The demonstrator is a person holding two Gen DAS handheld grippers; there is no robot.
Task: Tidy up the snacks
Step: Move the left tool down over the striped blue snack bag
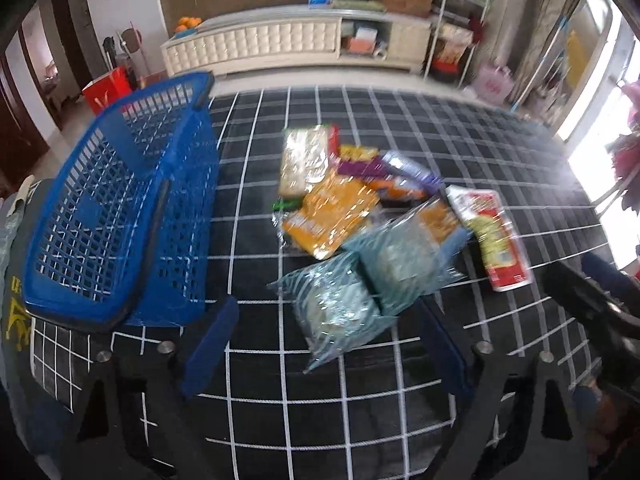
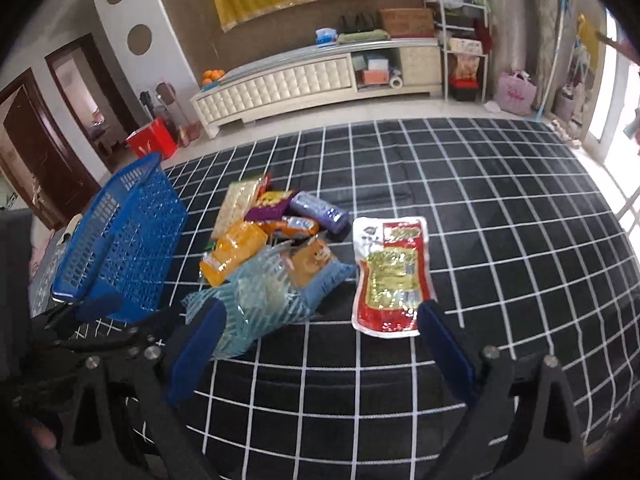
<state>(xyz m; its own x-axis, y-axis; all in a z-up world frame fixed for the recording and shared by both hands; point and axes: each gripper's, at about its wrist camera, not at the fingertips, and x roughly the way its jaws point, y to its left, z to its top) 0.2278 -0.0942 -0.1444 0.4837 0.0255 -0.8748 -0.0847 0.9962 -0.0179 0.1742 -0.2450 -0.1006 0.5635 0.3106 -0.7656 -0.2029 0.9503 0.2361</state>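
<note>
Right wrist, red pouch [image 2: 394, 276] before open gripper [image 2: 320, 344]

A heap of snack packets [image 2: 264, 240] lies on the checked cloth [image 2: 480, 216]; the lattice basket [image 2: 116, 236] stands on the same cloth to the left of the heap, near but apart from it; a flat pouch [image 2: 394, 276] lies alone just right of the heap; within the heap, a striped bag [image 2: 256, 300] sits nearest the cameras, a long pack of wafers [image 2: 236, 204] at the far left side; behind the cloth, across bare floor, a low cabinet [image 2: 288, 80] runs along the wall
</note>
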